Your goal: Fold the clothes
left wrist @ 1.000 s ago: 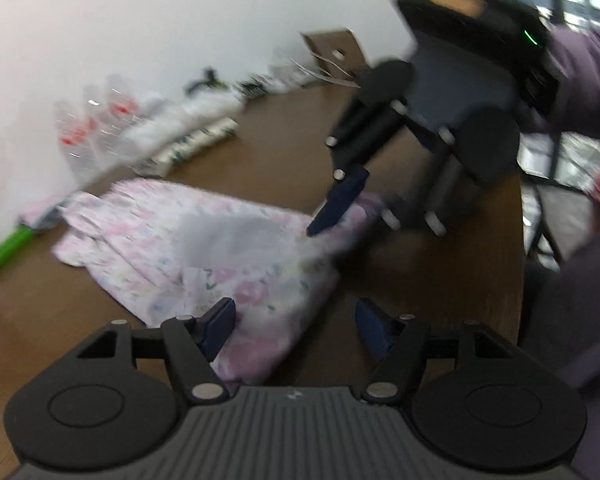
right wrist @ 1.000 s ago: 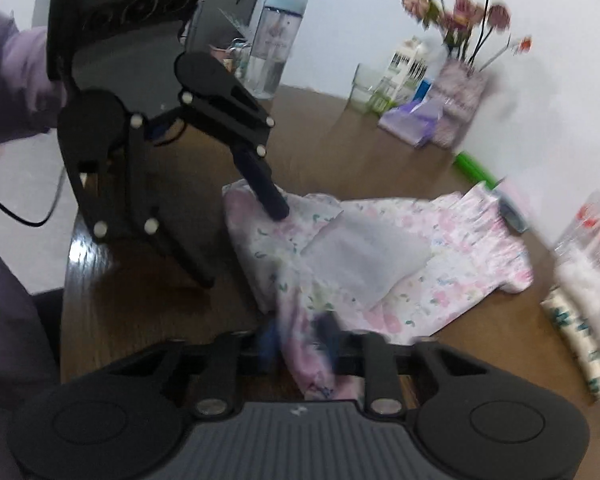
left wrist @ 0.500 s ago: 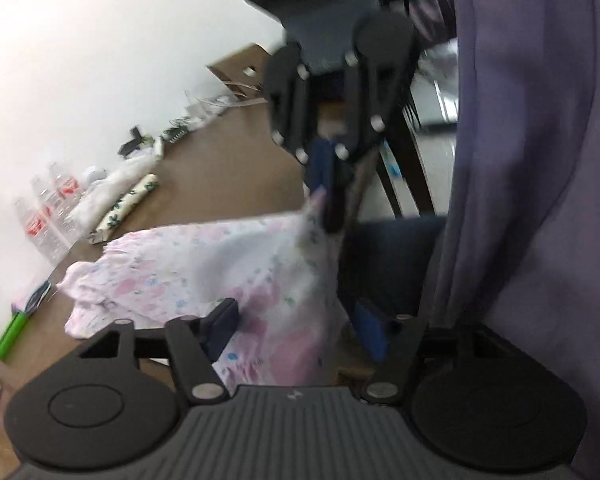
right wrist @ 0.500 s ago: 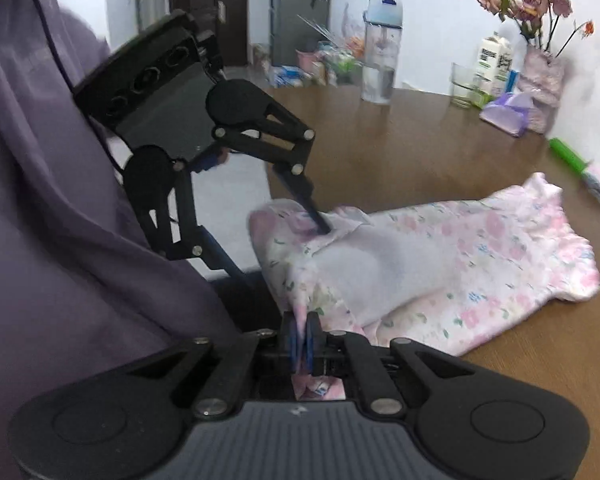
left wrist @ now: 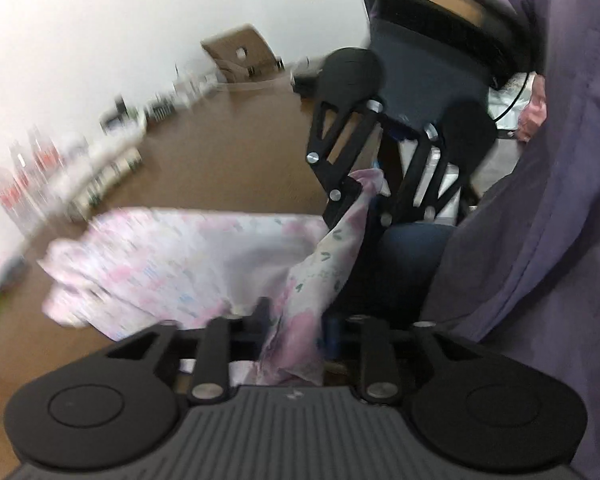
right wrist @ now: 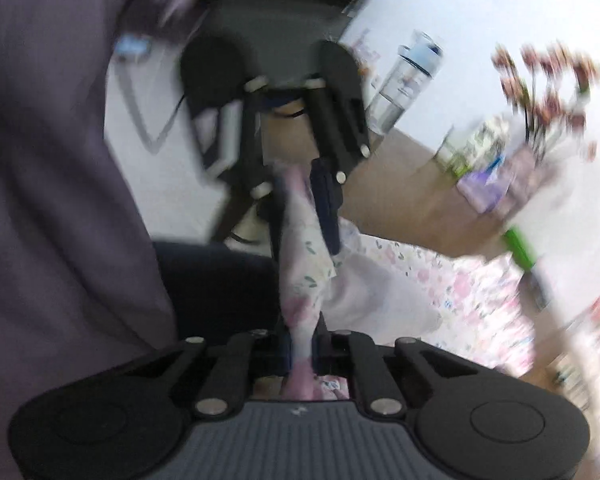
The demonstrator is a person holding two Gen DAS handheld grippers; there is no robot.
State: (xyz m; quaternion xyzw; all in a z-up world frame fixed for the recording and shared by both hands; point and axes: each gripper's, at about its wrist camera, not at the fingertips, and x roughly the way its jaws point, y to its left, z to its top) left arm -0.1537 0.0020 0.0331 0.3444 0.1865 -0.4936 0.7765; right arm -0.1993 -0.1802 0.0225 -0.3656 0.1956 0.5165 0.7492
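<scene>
One vase [right wrist: 528, 176] of pink flowers [right wrist: 548, 80], one clear bottle [right wrist: 406, 80] beyond the floral garment [right wrist: 460, 292].

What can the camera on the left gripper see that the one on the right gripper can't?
Only the left wrist view shows the row of bottles along the wall. Only the right wrist view shows the flowers and the clear water bottle. Both show the floral garment, gathered between the left gripper and right gripper, and the brown table.
</scene>
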